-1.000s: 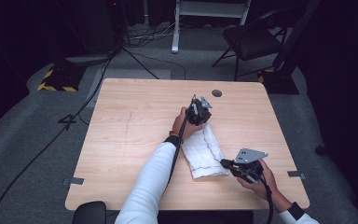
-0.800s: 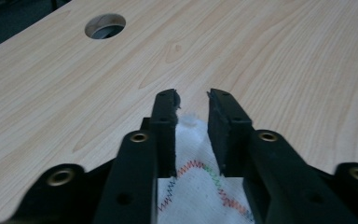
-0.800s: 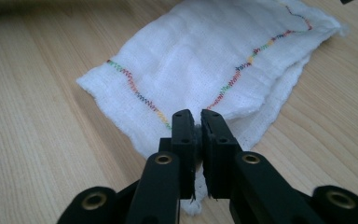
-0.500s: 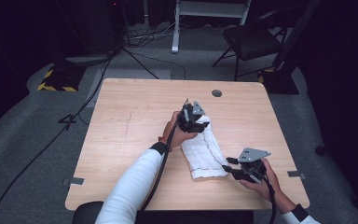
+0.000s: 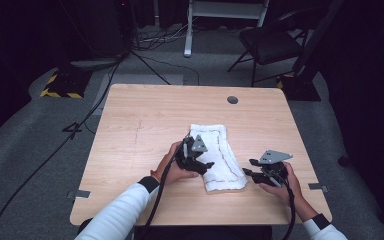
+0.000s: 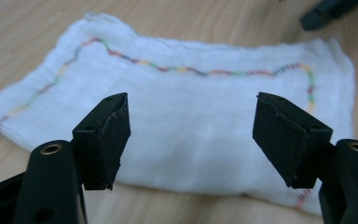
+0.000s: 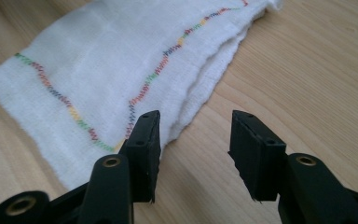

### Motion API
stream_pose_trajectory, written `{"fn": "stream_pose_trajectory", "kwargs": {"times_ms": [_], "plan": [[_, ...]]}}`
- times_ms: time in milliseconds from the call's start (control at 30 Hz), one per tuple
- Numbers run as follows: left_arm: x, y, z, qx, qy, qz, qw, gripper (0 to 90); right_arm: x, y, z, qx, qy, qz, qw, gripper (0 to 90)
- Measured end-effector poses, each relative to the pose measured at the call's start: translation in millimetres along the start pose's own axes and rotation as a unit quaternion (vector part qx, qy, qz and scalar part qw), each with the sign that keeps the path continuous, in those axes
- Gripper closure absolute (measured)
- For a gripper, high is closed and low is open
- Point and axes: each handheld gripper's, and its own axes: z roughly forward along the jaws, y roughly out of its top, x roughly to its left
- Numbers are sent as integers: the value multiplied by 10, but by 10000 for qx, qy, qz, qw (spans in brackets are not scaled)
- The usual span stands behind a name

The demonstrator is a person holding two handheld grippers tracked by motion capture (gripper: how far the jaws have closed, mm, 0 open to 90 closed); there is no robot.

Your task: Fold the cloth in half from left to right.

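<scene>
High view: on the wooden desk [image 5: 130,150] a folded white cloth [image 5: 225,150] with a multicoloured stitched line lies slightly right of the middle, running from the centre toward the near edge. At the cloth's left side sits the left gripper [image 5: 207,165], held in a hand with a white sleeve, its tips reaching over the cloth's left edge. In the left gripper view its two black fingers [image 6: 103,140] stand wide apart above the cloth [image 6: 191,121], which lies flat and spread below them; nothing is between the pads. These fingers have just been opening, and the cloth is free of them.

Just to the right of the cloth's near corner is the right gripper [image 5: 248,170], carried low over the desk with a grey plate on top. In the right gripper view its fingers [image 7: 142,149] are about half open, also having just been opening. The left one sits at the cloth's [image 7: 112,70] layered edge, the right one over bare wood, and the gap between them holds only desk surface. Neither gripper has hold of the cloth.
</scene>
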Motion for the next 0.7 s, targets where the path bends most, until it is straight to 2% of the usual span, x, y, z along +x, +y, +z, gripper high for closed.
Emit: {"fn": "stream_pose_trajectory", "kwargs": {"times_ms": [100, 167, 233, 333, 467, 567, 700], "plan": [[-121, -81, 60, 226, -112, 147, 9996, 277, -50, -31, 62, 110, 36, 25, 9999, 538], [-168, -117, 107, 328, -113, 208, 9992, 277, -53, -39, 92, 159, 88, 9, 9998, 539], [-187, -144, 144, 434, -167, 250, 9986, 294, -42, -42, 119, 204, 144, -76, 9997, 544], [-181, -175, 174, 534, -281, 206, 9980, 343, -13, -52, 161, 314, 209, -160, 9992, 566], [-183, -215, 182, 550, -317, 171, 9978, 376, 30, -70, 198, 432, 321, -253, 9982, 611], [-198, -240, 152, 565, -300, 227, 9977, 398, 53, -73, 190, 450, 432, -298, 9976, 646], [-208, -299, 93, 563, -370, 242, 9974, 417, 148, -73, 178, 499, 711, -449, 9952, 677]]}}
